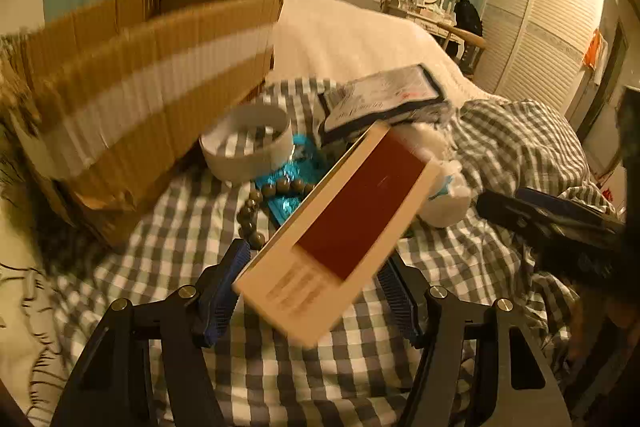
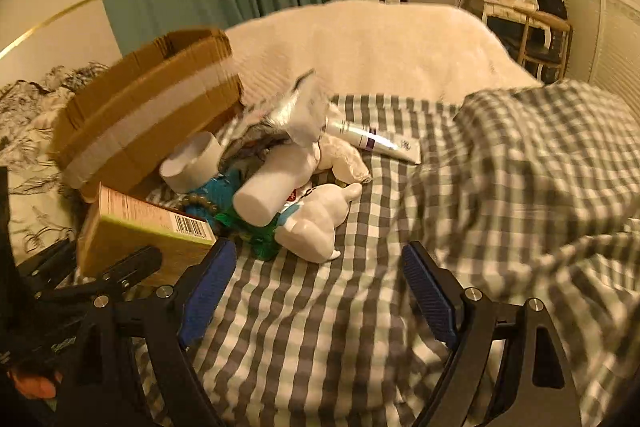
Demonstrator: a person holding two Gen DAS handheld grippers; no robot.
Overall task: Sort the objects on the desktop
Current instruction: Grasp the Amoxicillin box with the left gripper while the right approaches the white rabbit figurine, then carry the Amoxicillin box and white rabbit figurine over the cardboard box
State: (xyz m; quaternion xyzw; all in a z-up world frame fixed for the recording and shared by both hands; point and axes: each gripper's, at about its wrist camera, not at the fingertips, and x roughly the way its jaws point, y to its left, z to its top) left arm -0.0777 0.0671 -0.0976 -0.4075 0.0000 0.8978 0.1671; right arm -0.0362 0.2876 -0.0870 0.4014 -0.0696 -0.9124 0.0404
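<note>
Your left gripper [image 1: 312,283] straddles a red and cream carton [image 1: 340,223], which lies tilted between the blue pads; whether the pads press it, you cannot tell. Your right gripper [image 2: 316,291] hangs open and empty above the checked bedding [image 2: 304,327]. If the carton is gripped only by its near end, it may swing or slip and knock the bead string [image 1: 260,203]. Count one cardboard box [image 1: 132,75], one white ring [image 1: 246,143], one tube [image 2: 372,139], one white figurine [image 2: 316,223].
</note>
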